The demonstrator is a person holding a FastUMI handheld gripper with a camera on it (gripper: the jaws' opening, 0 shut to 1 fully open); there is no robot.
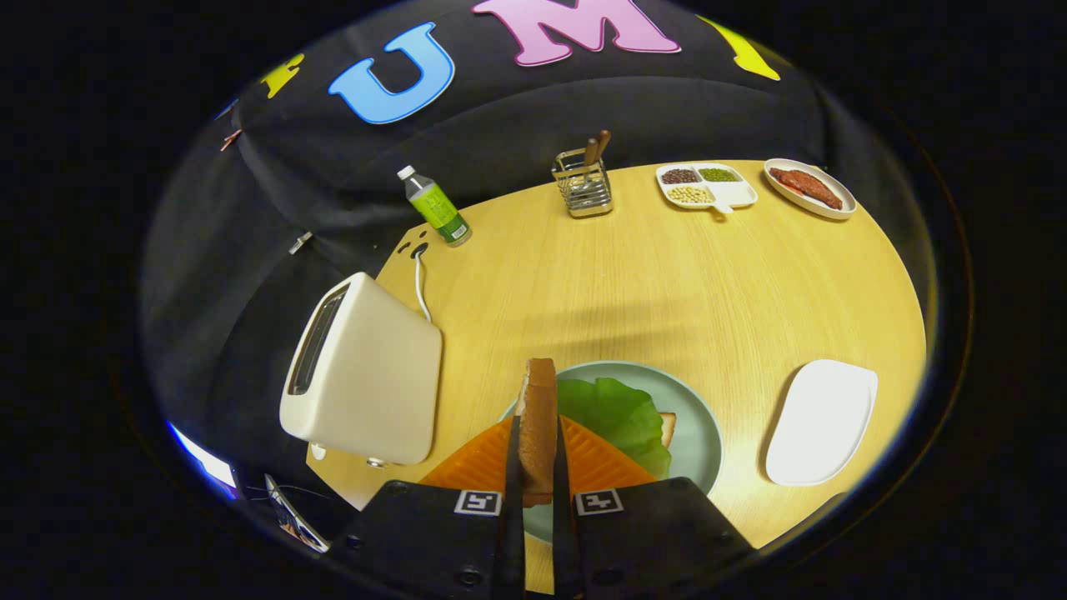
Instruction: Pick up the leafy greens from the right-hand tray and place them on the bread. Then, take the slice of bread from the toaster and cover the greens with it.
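Tongs pinching a slice of bread edge-on, both fingers pressed against its flat sides, crust end sticking up and forward past the fingertips. Held above the near-left rim of a pale green plate on the wooden counter. On that plate, leafy greens spread over a second slice of bread, only a corner of it peeking out on the right side of the greens. Held slice just left of the greens, not touching them as far as can be told. Cream toaster standing to the left of the plate at the counter's edge, slot facing up and to the left, white cord running from behind it to holes in the counter. White tray lying to the right of the plate, well apart from it. Farther back, a bottle with a green label near the cord holes, a wire holder with wooden-handled utensils near the middle of the far edge, a divided white dish with beans and grains to its right, and a small oval plate with reddish strips of food beyond that at the far right.
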